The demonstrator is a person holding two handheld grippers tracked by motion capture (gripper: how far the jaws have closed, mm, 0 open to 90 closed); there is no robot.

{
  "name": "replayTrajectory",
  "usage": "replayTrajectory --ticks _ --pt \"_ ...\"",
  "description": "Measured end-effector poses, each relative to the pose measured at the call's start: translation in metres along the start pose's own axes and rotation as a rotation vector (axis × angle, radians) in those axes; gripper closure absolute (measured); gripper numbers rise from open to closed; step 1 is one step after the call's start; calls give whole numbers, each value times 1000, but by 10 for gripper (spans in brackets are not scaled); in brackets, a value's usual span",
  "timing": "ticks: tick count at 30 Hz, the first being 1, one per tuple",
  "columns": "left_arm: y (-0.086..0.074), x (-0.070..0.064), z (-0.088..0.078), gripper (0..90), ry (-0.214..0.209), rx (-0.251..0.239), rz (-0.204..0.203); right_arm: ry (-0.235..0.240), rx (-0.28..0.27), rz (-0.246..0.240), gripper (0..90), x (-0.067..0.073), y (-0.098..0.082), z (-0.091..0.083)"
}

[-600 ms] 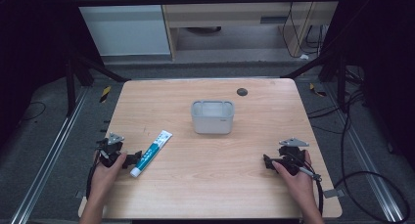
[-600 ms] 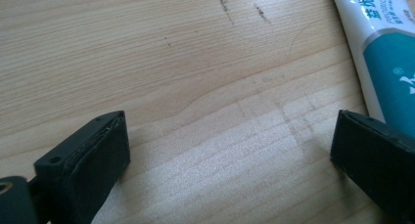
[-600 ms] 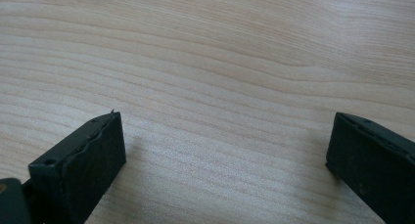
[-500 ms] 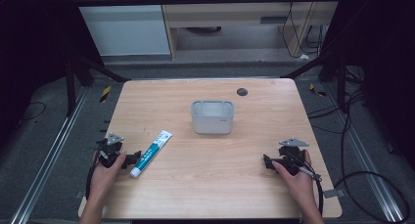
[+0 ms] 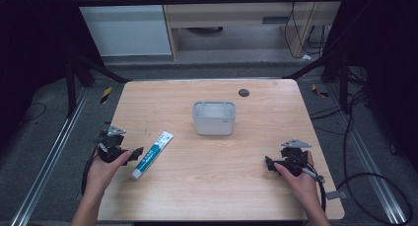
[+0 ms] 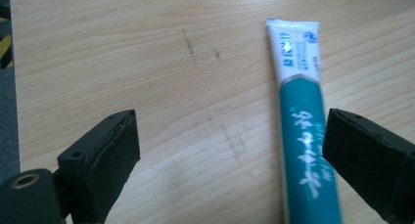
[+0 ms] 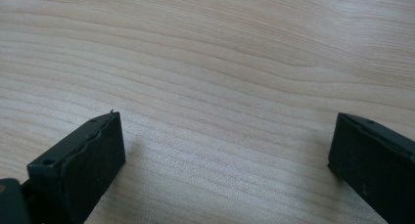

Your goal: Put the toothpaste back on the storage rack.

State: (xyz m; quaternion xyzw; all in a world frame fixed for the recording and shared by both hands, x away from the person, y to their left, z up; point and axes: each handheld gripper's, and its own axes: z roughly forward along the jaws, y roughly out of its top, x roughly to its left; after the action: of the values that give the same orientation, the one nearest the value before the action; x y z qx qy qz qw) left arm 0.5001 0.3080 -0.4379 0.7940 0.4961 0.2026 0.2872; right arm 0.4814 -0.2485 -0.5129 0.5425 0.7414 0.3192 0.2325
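Flat on grained wooden table (image 5: 207, 186), glossy teal tube (image 5: 152, 154).

tube (image 5: 152, 148) on table (image 5: 207, 191) front-left, tub (image 5: 213, 118) behind at centre

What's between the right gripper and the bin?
Only bare tabletop. In the high view the right gripper sits near the table's front right, apart from the bin at centre, with plain wood between them. The toothpaste tube lies off to the left.

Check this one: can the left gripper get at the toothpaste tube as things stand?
Probably yes. The left gripper is open right beside the toothpaste tube, which lies flat on the table partly between its jaws, nothing in the way.
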Motion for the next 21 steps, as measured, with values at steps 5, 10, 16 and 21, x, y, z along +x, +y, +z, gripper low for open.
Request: replayTrajectory --ticks 5,10,16,21 --pt "14 -18 -8 77 16 42 58 2 0 -2 6 0 0 0" --pt "22 -31 -6 107 13 84 93 2 0 -3 6 0 0 0" --pt "29 -42 -2 115 -7 144 147 2 0 -2 6 0 0 0" --pt "35 -50 2 102 -6 197 206 1 1 -4 6 0 0 0"
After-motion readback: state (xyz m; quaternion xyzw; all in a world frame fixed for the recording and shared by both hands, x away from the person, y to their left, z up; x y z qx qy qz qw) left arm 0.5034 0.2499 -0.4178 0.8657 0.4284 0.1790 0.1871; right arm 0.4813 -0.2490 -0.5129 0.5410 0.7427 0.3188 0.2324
